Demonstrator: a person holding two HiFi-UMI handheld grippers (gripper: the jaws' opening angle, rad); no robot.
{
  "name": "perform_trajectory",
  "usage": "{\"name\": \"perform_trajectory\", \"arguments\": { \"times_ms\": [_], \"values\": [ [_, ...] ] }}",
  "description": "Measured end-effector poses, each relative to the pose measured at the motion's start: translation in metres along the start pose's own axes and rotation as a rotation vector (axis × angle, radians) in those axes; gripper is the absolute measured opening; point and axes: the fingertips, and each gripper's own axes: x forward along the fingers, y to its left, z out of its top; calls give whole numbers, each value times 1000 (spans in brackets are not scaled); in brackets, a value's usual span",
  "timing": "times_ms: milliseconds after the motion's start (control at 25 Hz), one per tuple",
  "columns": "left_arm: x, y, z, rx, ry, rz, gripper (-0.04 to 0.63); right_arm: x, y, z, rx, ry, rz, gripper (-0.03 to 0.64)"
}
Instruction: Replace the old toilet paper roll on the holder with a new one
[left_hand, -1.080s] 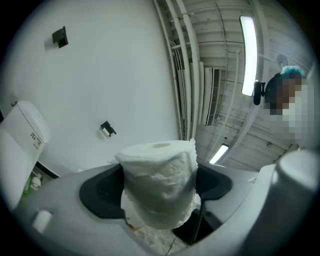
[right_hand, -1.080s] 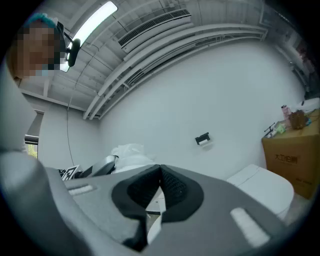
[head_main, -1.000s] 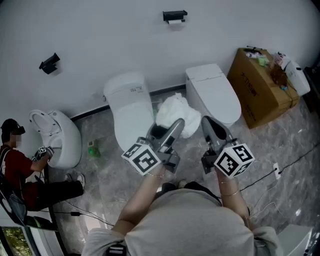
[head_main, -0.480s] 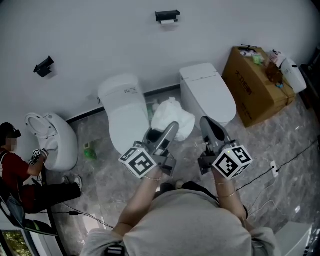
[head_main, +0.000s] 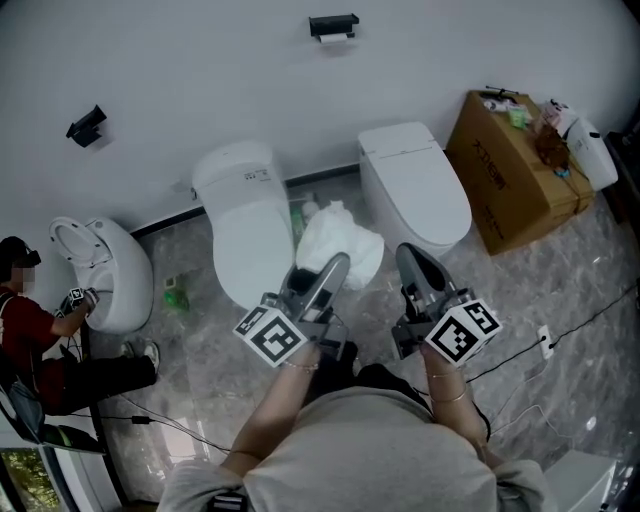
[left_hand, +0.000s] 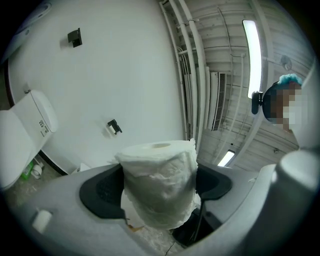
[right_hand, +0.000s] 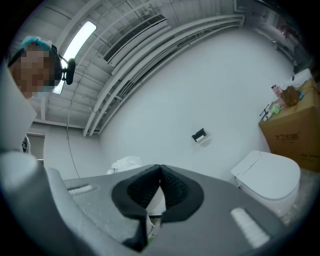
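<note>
New roll (left_hand: 159, 180): grasped in my left claw (head_main: 330, 268). Right claw (right_hand: 160, 182): clenched shut, empty. Change: both claws have drifted slightly; wall holder (head_main: 333, 25) remains well apart, swap not begun.

Left gripper (left_hand: 159, 189): fingers (left_hand: 100, 192) pressed against both sides of the toilet paper roll (left_hand: 159, 172).
Roll condition: white, core opening at the top of the frame, outer sheet ragged.
Holder (left_hand: 114, 127): black, mounted on the white wall beyond the roll.
Toilet (left_hand: 25, 137): white, at the far left edge.
</note>
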Motion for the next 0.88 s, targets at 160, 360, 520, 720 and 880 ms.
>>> {"name": "perform_trajectory", "arguments": {
  "times_ms": [160,360,520,720,880],
  "values": [
    [13,16,-7,-61,7,19,423,5,-21,-1,1,21,-9,2],
    [51,40,8,-69,-11,-21,423,37,-58,22,-22,-16,-50,2],
    [91,76,25,-60,11,-33,423,87,-83,30,-26,-28,-45,2],
    [149,118,68,-32,27,-64,423,165,-104,50,-62,-45,-52,2],
    [189,157,100,-63,29,-87,423,228,-116,63,-86,-65,-50,2]
  ]
}}
